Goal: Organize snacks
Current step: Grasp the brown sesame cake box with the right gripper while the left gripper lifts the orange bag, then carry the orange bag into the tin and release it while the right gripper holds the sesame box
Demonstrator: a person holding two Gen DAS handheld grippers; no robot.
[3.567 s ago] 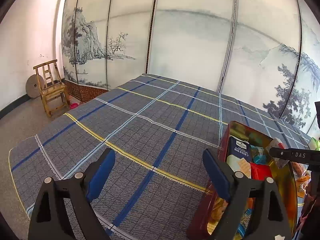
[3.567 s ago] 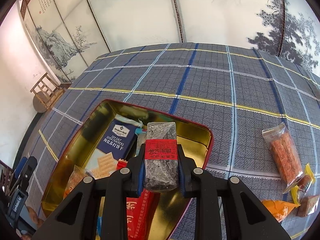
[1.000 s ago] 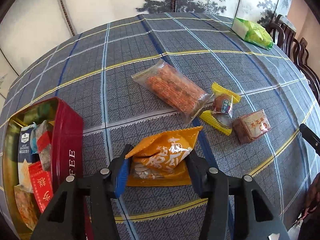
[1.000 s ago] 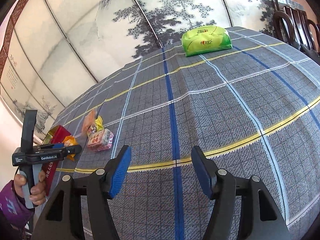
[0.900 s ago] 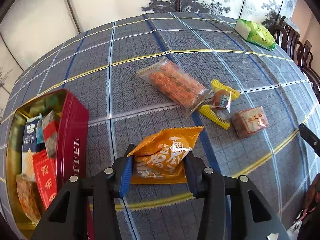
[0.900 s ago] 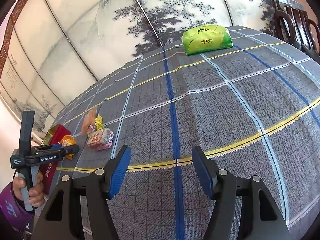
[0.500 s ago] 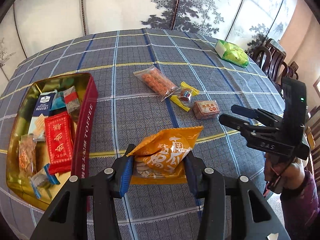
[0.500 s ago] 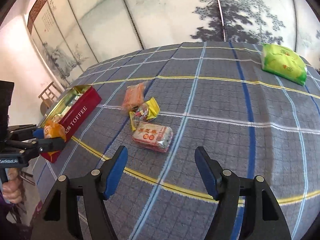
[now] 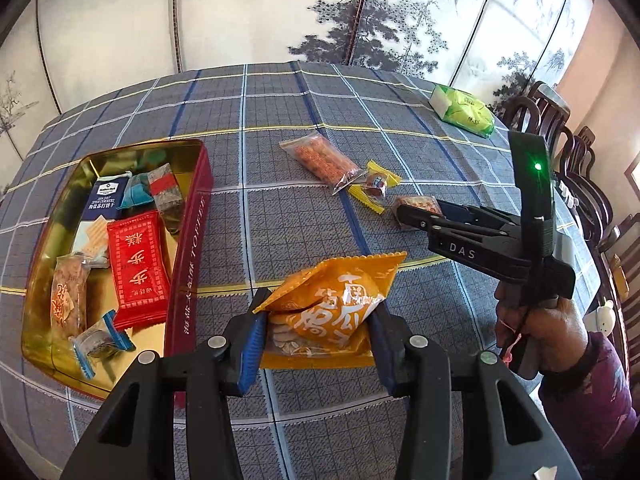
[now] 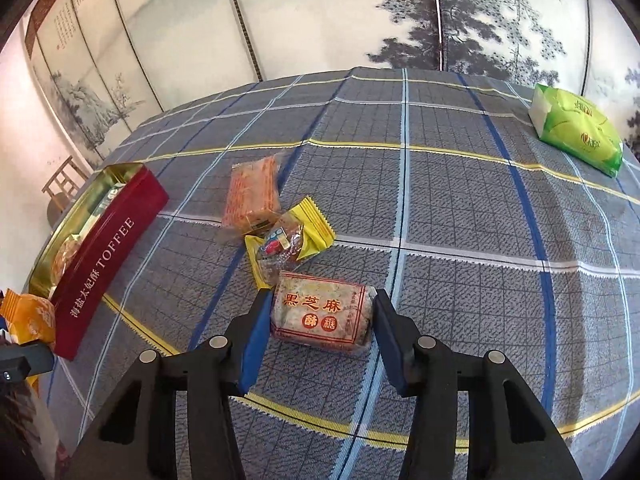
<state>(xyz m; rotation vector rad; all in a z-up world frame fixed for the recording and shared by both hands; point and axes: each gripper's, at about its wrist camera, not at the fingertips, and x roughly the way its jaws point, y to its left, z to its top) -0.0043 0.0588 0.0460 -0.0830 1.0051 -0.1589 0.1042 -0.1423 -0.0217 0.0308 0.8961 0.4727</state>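
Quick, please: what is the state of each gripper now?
Left gripper: shut on the orange snack bag.
Right gripper: closing around the sesame candy pack, not yet gripping.

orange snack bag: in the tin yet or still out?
Out. The orange snack bag is clamped in the left gripper, above the tablecloth beside the red toffee tin, not inside it.
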